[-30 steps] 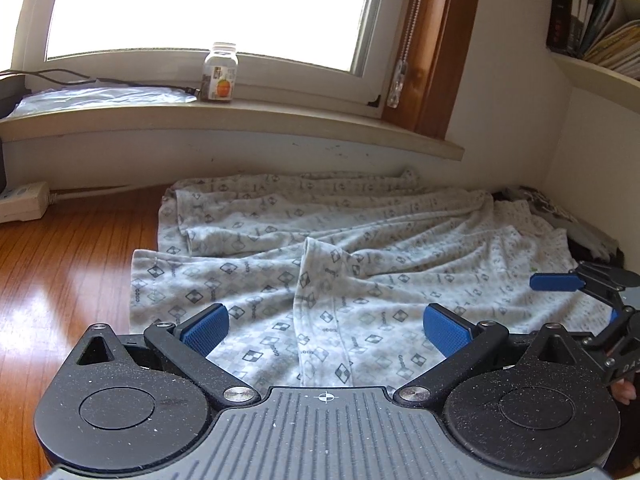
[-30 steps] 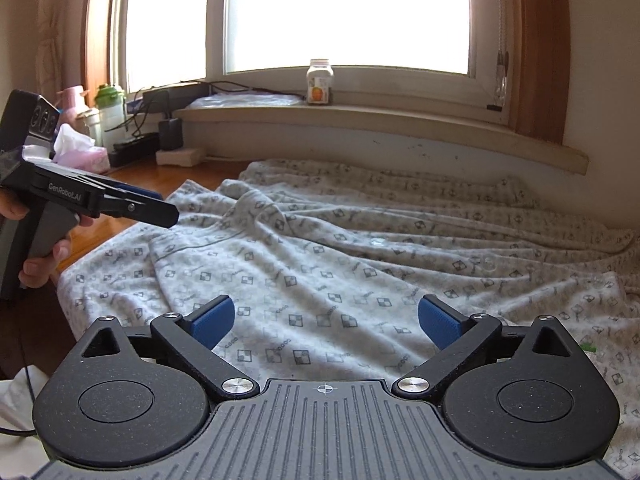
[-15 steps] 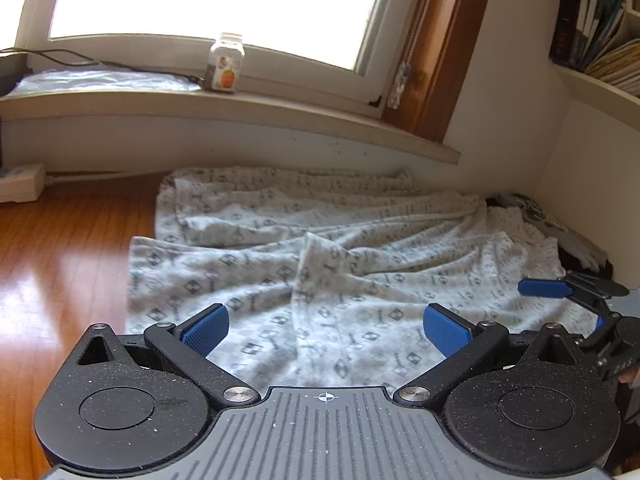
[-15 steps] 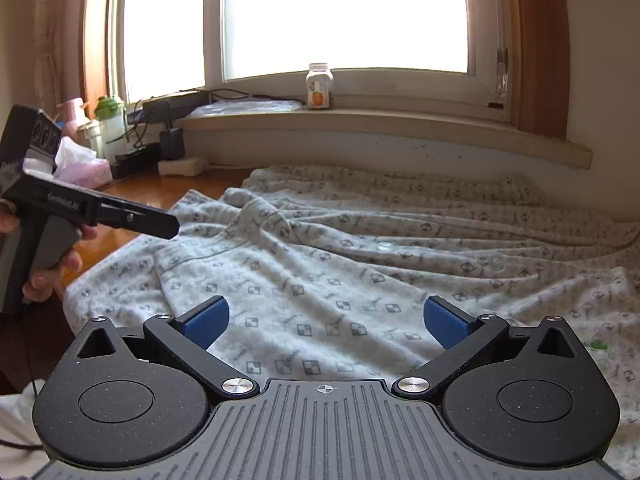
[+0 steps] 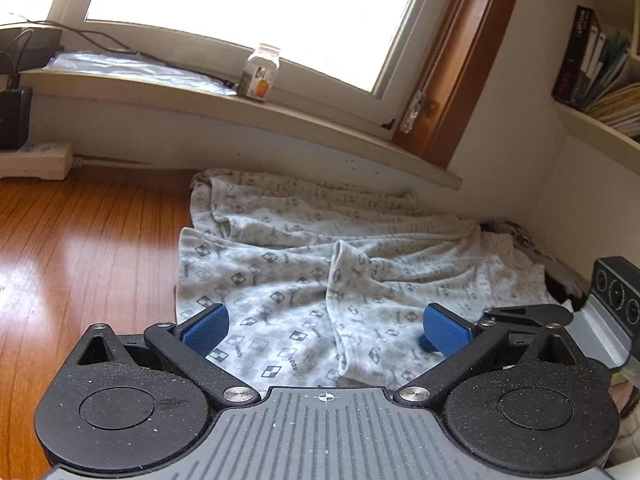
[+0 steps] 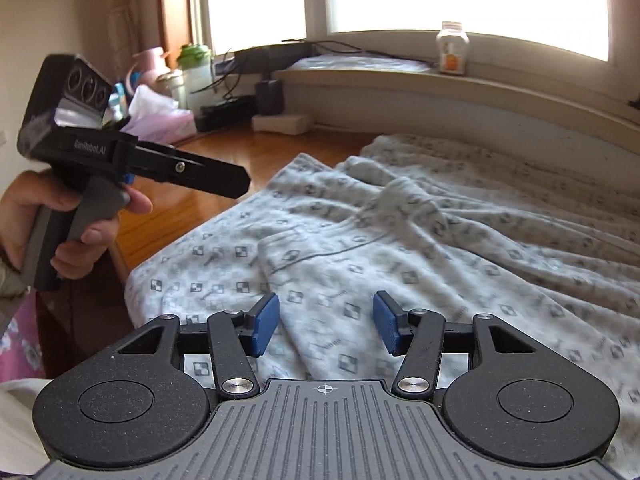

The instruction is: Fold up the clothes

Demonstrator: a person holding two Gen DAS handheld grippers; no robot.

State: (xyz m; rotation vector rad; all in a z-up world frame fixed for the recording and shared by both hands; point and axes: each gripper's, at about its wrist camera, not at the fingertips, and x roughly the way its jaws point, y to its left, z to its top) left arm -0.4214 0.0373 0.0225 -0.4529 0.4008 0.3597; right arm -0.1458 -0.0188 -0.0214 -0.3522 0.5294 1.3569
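Wooden tabletop (image 5: 80,248) under a bright window (image 5: 248,12), cream sill (image 5: 200,100) behind. Right claw (image 6: 326,326) half apart, jaws just been closing, blue pads (image 6: 266,324) either side of a raised fold of the garment, not pressing on it; cloth between but ungripped. Left claw (image 5: 326,330) wide apart, pads clear of the cloth, hovering over the near edge. In the right wrist view, left claw seen from the side (image 6: 236,178), black, tilted downward, held by a hand (image 6: 60,220) on its grey handle. Right claw's body also visible at right edge of the left wrist view (image 5: 520,314). Garment (image 5: 320,280): pale grey with dark diamond print, spread and rumpled across the tabletop, far edge against the wall below the sill, a long ridge running down its middle. Small labelled bottle (image 5: 262,72) upright on the sill. White power strip (image 5: 36,160) on the tabletop at left, near the wall. Books (image 5: 588,64) on a shelf upper right. Tissue pack (image 6: 160,114) and cups (image 6: 196,68) well apart from the garment, far left corner.
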